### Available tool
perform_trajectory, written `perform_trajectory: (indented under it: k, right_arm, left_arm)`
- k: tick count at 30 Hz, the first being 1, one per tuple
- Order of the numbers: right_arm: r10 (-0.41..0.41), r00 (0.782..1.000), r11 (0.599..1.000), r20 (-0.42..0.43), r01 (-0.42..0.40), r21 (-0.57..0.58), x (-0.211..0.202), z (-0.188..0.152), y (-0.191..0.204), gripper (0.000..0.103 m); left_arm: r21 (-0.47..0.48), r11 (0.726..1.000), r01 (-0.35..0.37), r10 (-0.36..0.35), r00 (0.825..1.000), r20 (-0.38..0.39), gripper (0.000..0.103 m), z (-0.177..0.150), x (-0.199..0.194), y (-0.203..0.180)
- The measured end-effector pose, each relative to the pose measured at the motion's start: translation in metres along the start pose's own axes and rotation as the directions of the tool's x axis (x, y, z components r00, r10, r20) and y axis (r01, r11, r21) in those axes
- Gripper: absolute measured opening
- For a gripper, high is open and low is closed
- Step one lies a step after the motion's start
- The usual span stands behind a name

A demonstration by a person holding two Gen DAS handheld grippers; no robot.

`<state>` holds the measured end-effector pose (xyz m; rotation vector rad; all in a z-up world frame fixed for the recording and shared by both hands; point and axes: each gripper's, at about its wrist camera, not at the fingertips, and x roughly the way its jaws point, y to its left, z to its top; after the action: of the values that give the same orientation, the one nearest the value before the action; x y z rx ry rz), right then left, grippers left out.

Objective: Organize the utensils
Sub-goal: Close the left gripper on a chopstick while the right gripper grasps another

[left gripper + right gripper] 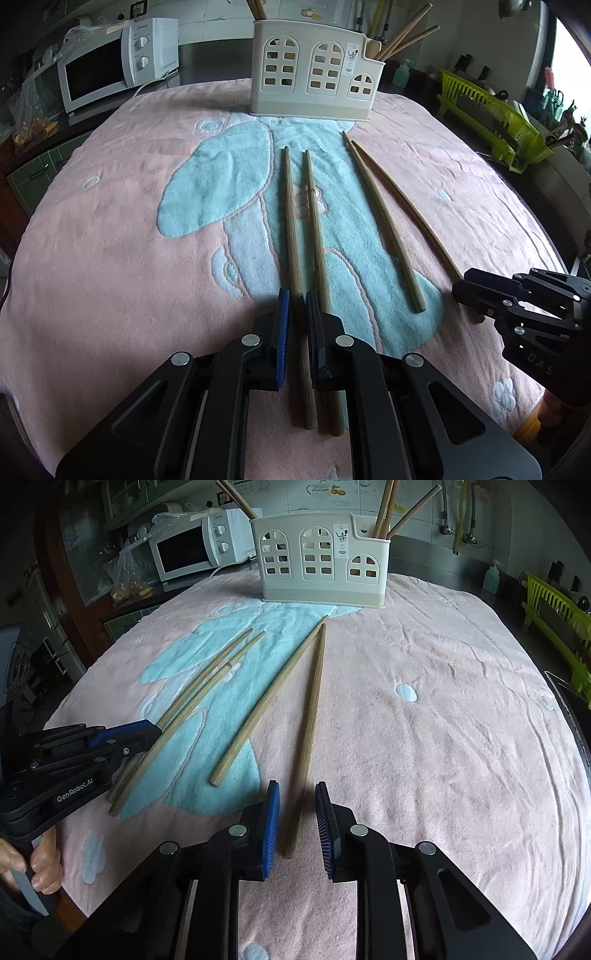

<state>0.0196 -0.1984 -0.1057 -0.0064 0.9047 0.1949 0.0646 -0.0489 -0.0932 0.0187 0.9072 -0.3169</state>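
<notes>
Lettering "GenRobot.AI" on left hand-held gripper, "DAS" on right hand-held gripper

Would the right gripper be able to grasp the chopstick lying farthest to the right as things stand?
Probably yes. The right gripper is open, and the rightmost chopstick lies between its fingers on the towel, with nothing over it.

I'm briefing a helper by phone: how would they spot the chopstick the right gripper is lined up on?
Start at the cream utensil holder on the pink towel. Four chopsticks lie in front of it; take the rightmost chopstick, running between the right gripper and its open fingers. It alone lies on pink cloth, clear of the left gripper.
</notes>
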Motion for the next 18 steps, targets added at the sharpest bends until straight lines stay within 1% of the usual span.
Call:
perform_trajectory:
  k: [2, 5, 6, 8, 14, 18]
  right_arm:
    - [-0.014, 1.000, 1.000, 0.002, 0.014, -0.009, 0.000, 0.000, 0.002, 0.017]
    - [-0.046, 0.999, 0.998, 0.007, 0.046, -0.030, 0.001, 0.000, 0.005, 0.012]
    - [-0.056, 0.998, 0.998, 0.009, 0.057, -0.039, 0.001, -0.001, 0.006, 0.009]
    - [-0.062, 0.998, 0.997, 0.011, 0.062, -0.042, 0.001, -0.001, 0.005, 0.008]
    - [-0.059, 0.997, 0.998, 0.048, 0.061, -0.027, -0.013, 0.001, 0.001, 0.007]
    - [-0.060, 0.992, 0.998, 0.109, 0.063, -0.026, -0.034, 0.009, -0.001, 0.007]
  left_arm:
    - [0.012, 1.000, -0.008, 0.008, 1.000, -0.003, 0.008, 0.000, 0.000, -0.002]
    - [0.015, 1.000, -0.012, 0.013, 1.000, -0.010, 0.007, 0.003, 0.001, -0.002]
    - [0.008, 1.000, -0.006, 0.006, 1.000, -0.012, 0.006, 0.004, 0.001, -0.001]
    - [0.007, 1.000, 0.013, -0.013, 1.000, -0.008, 0.006, 0.004, 0.000, -0.002]
    - [0.015, 0.999, 0.043, -0.044, 0.998, 0.047, 0.006, 0.009, -0.014, 0.000]
    - [0.004, 0.998, 0.055, -0.055, 0.994, 0.094, 0.006, 0.014, -0.026, 0.004]
